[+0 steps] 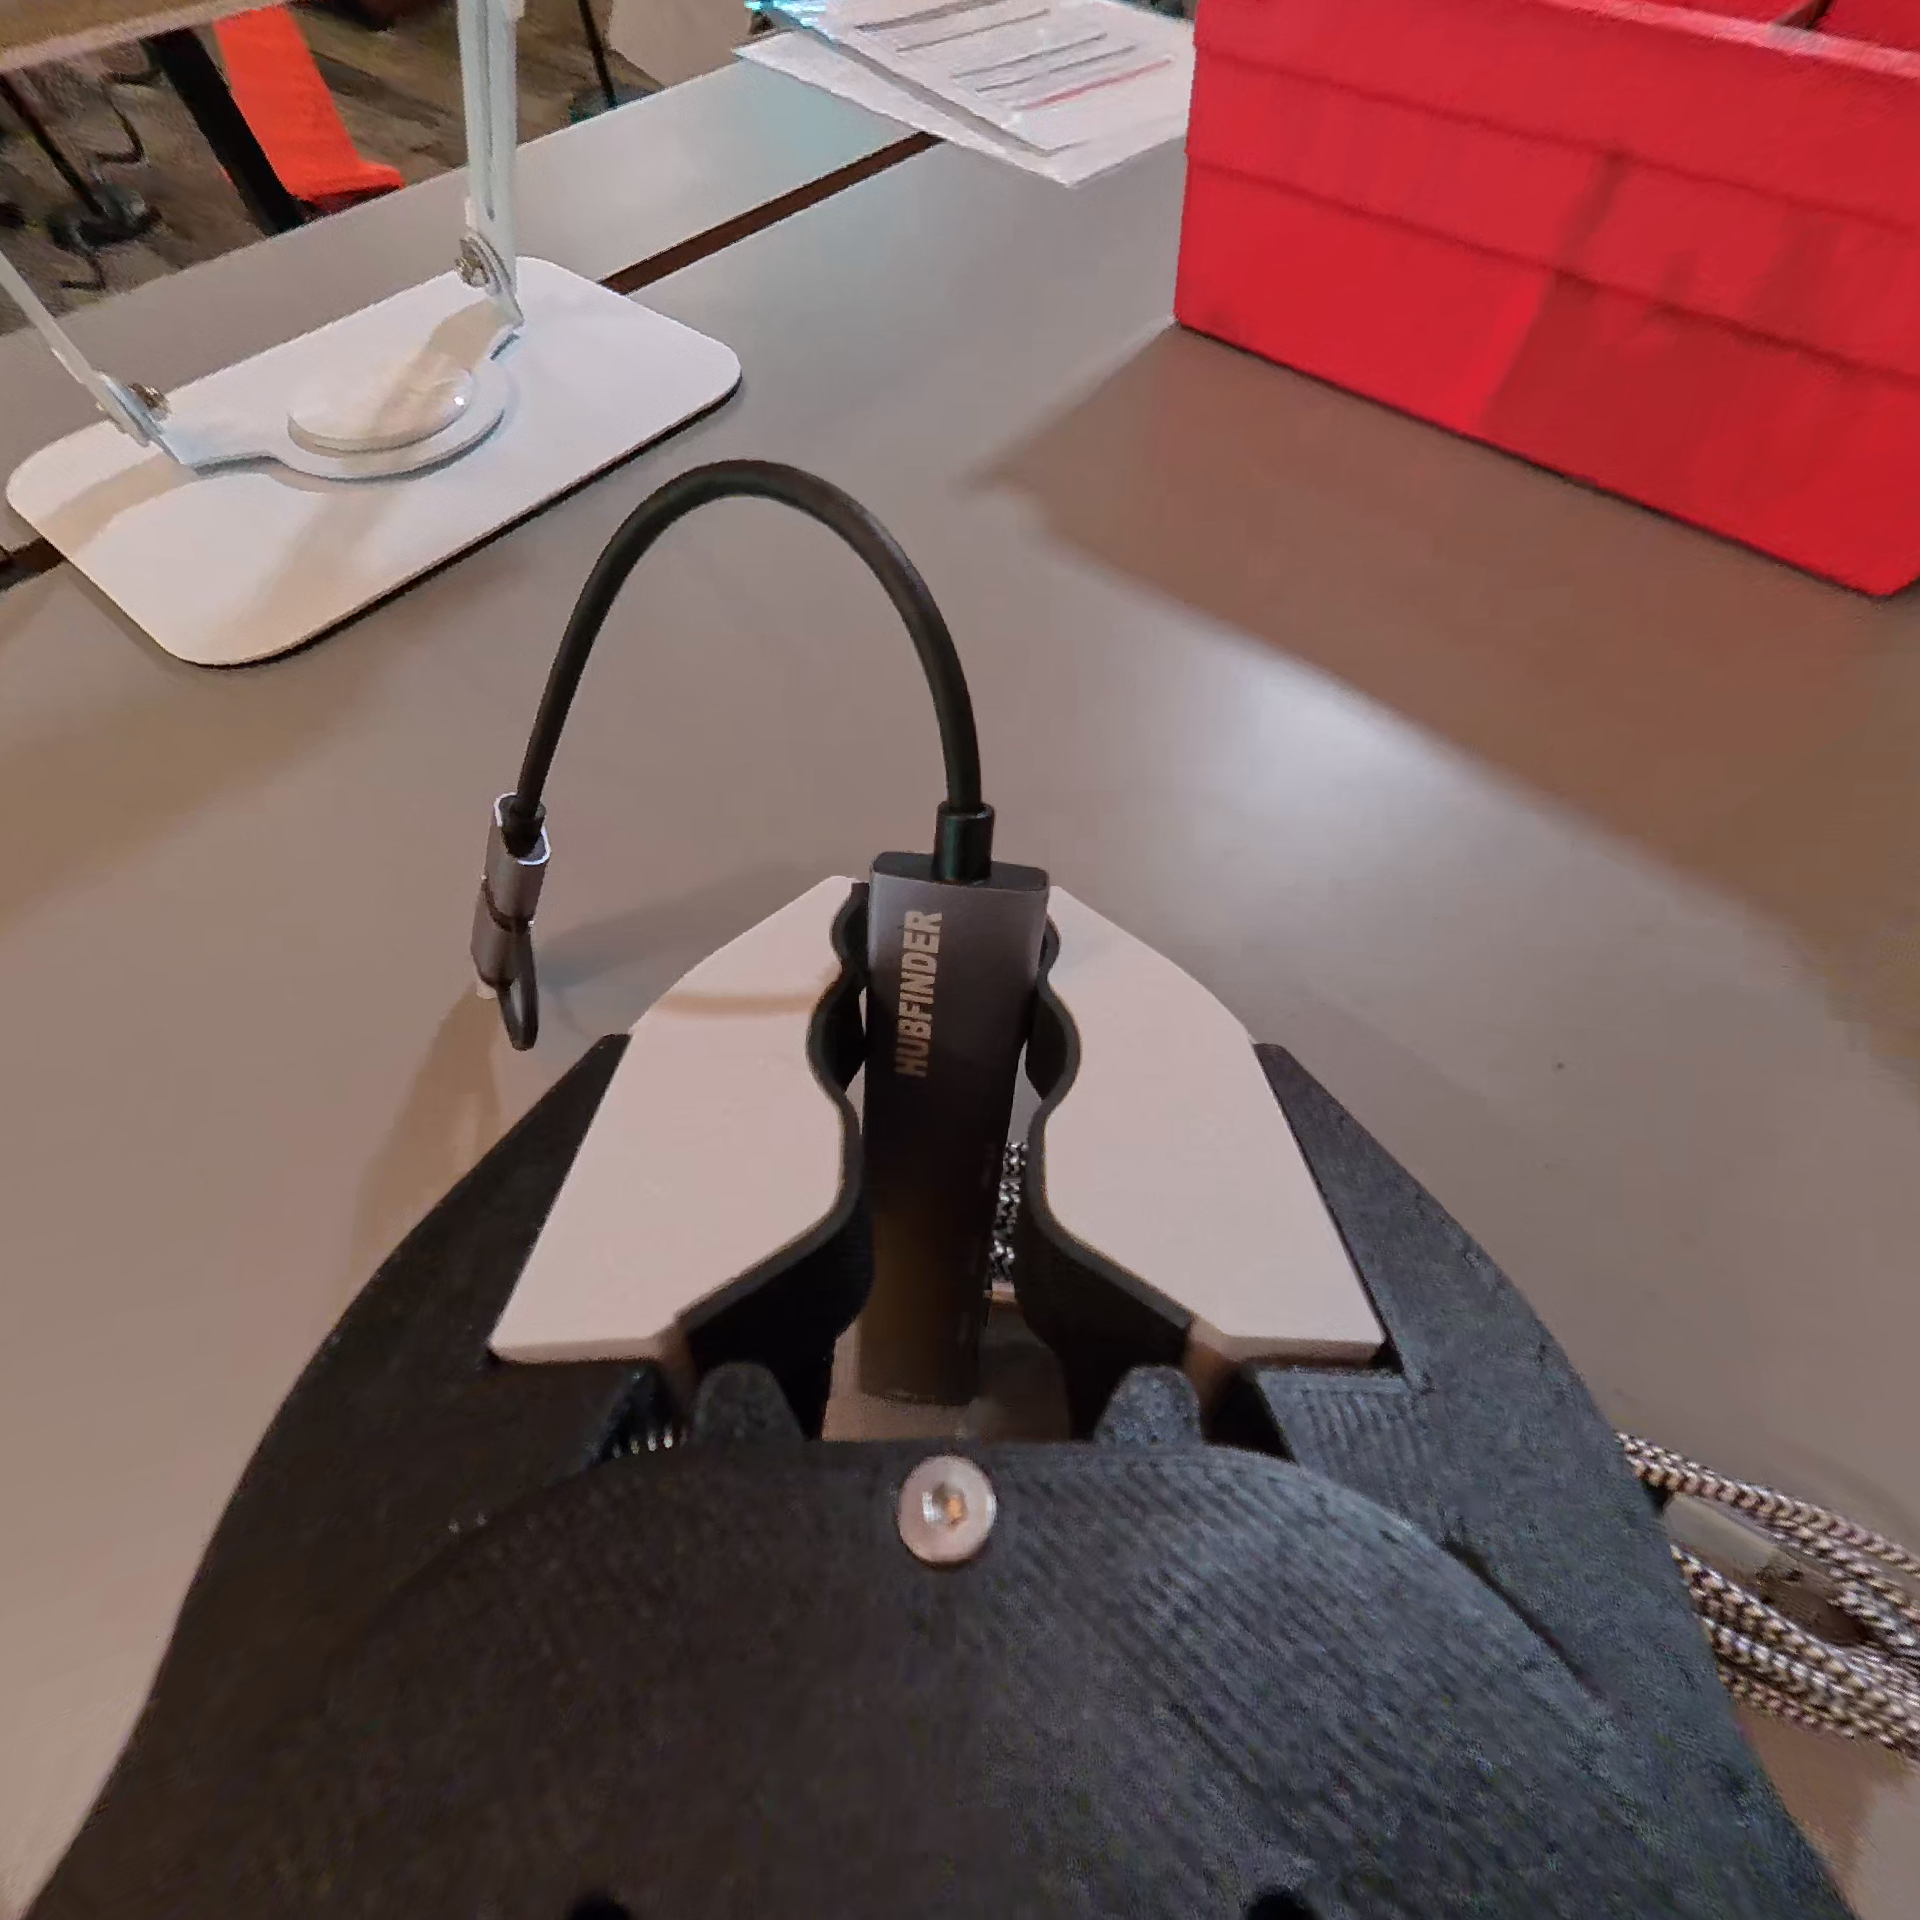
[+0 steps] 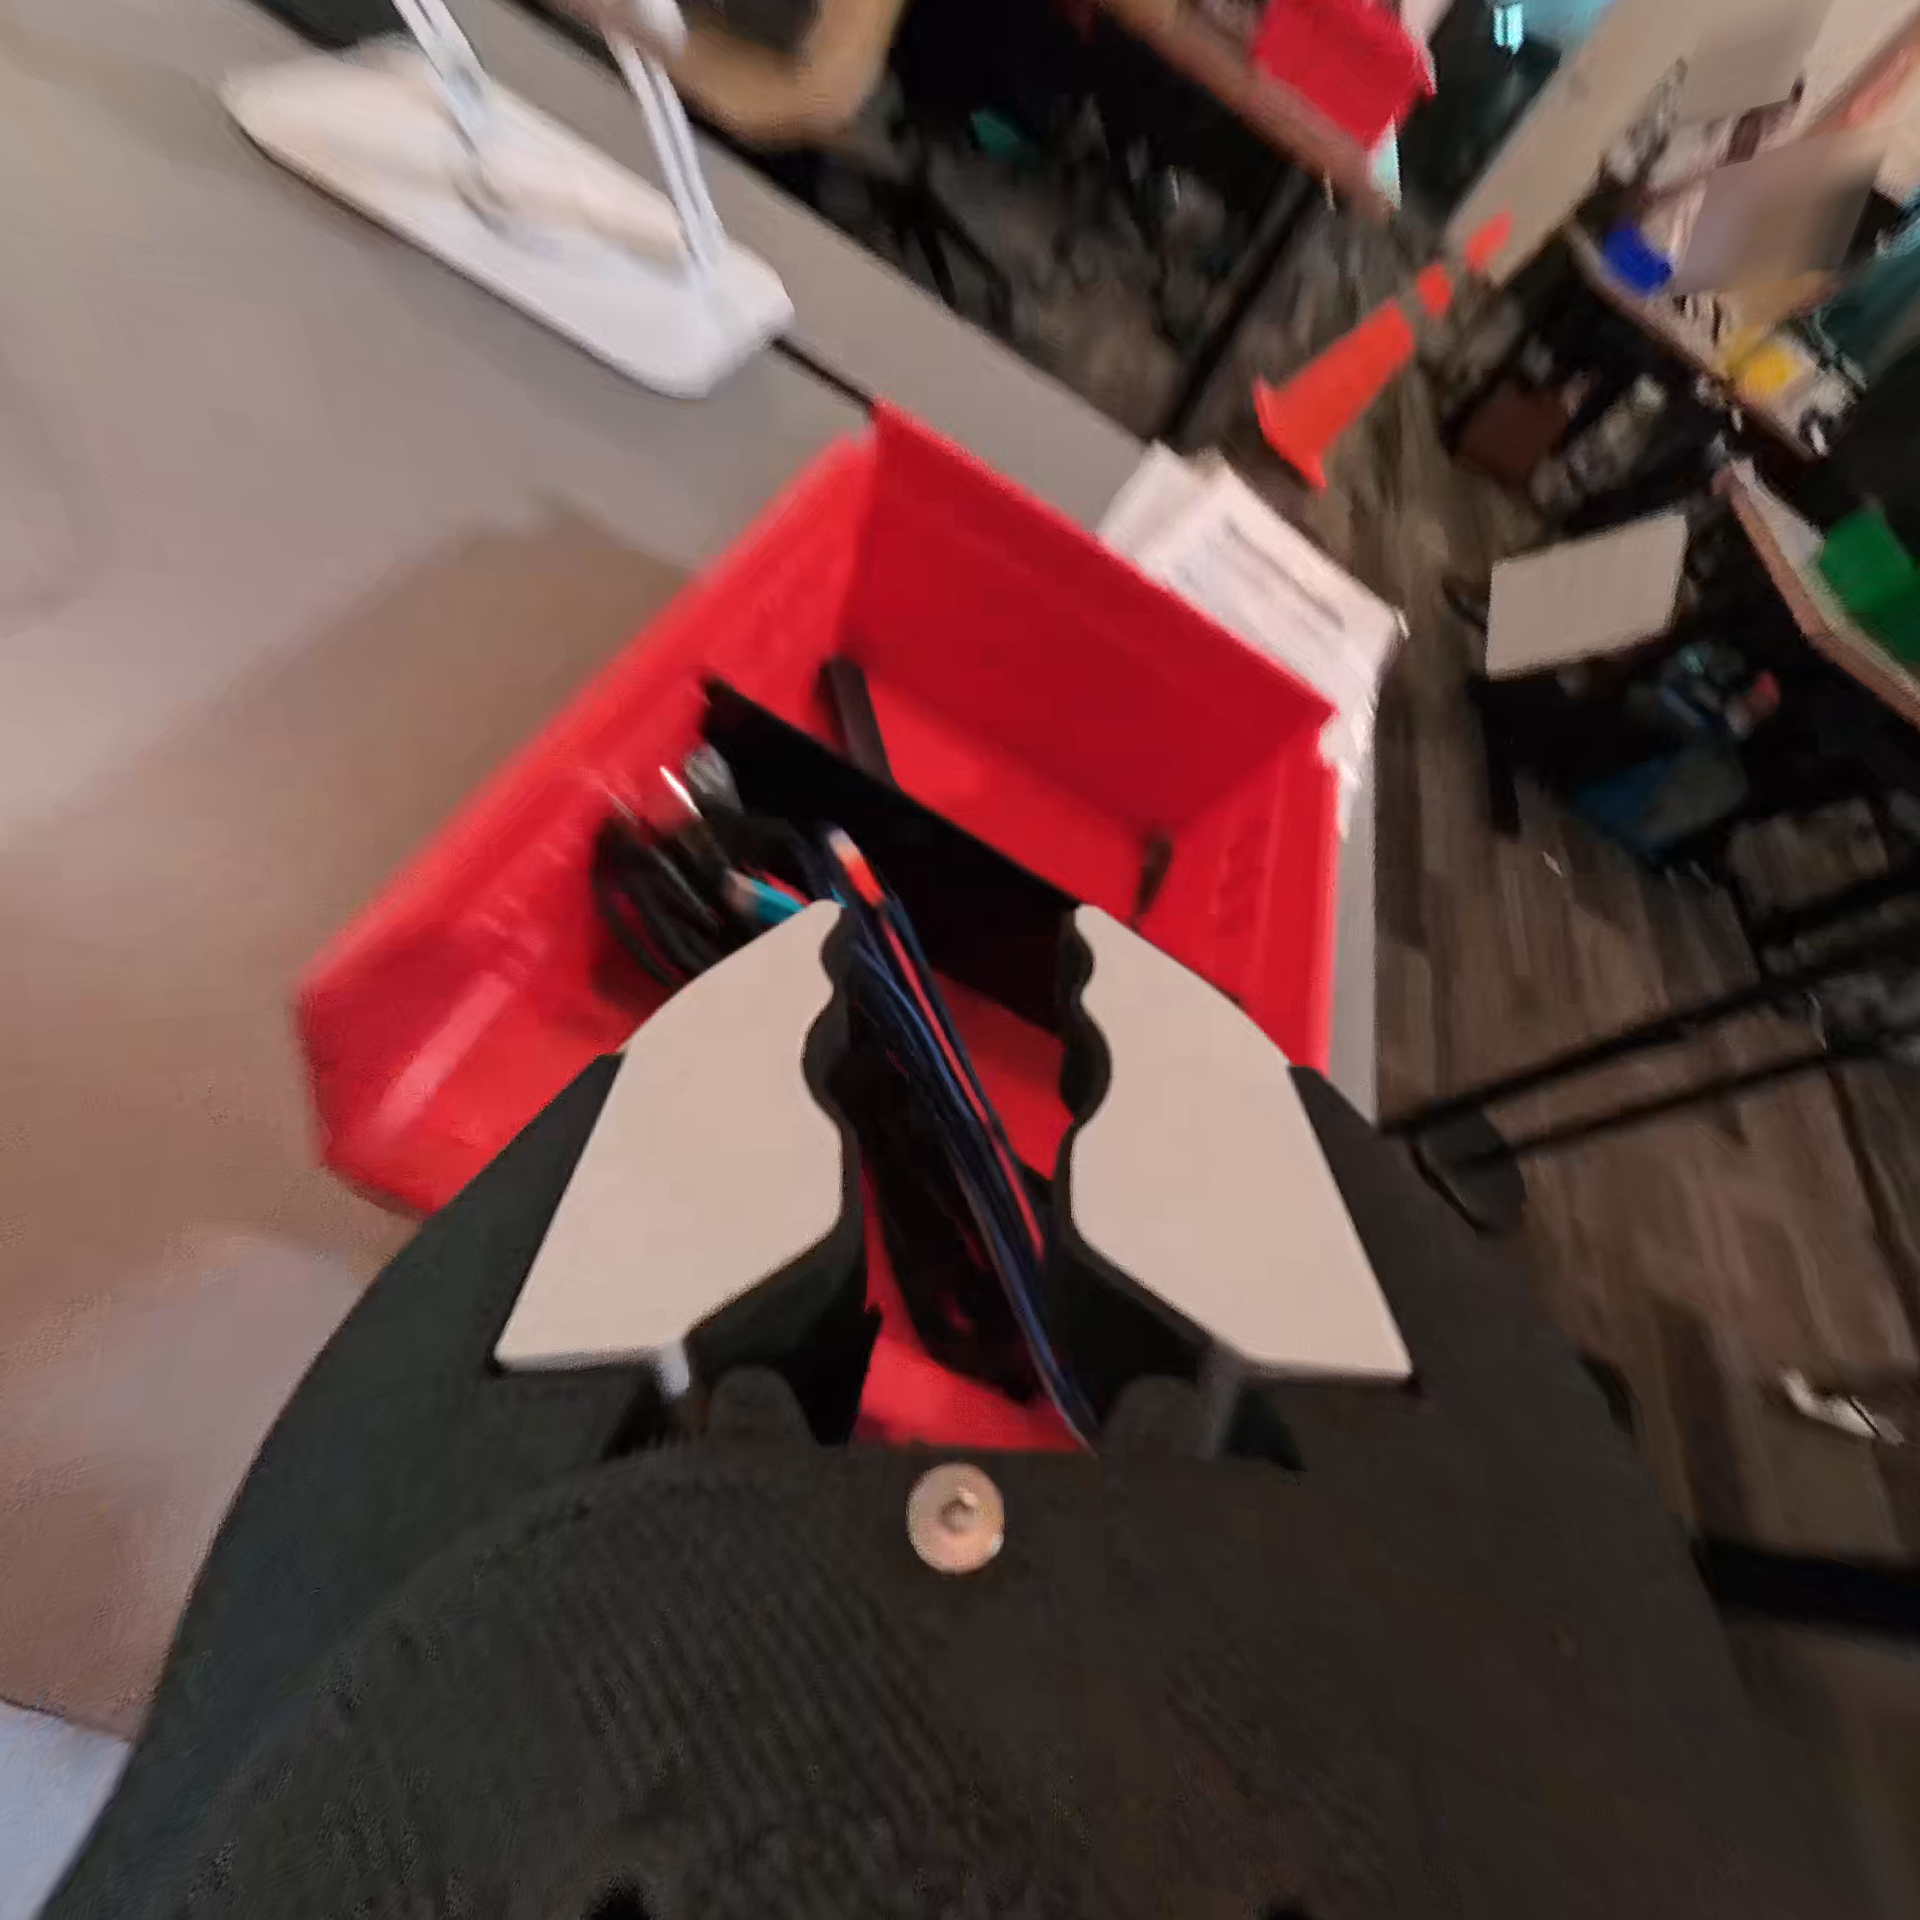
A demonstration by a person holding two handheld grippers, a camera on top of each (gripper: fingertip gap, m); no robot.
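The left claw (image 1: pixel 951 925) is closed on a slim dark grey USB hub (image 1: pixel 940 1101), its pale fingers (image 1: pixel 727 1143) pressing the hub's two long sides so that it stands lengthwise between them, raised over the grey table (image 1: pixel 1351 831). Pale lettering runs along the hub's upper face. A short black cable (image 1: pixel 769 582) arches from the hub's far end up and over to the left, ending in a grey metal plug (image 1: pixel 511 899) that hangs just above the table. A black-and-white braided cable (image 1: pixel 1766 1621) lies on the table by the claw's right side. To the left stands the white base of a stand (image 1: pixel 312 520); to the right, a red bin (image 1: pixel 1558 291), with printed sheets of paper (image 1: pixel 997 83) beyond it.

The right claw (image 2: pixel 956 935) is partly open with nothing gripped, above the red bin (image 2: pixel 1039 582). A black divider (image 2: pixel 883 821) splits the bin; the near compartment holds dark, blue and red cables (image 2: pixel 935 1091). The right wrist view is blurred, so no writing can be made out there. An orange cone (image 2: pixel 1340 384) lies on the floor beyond.
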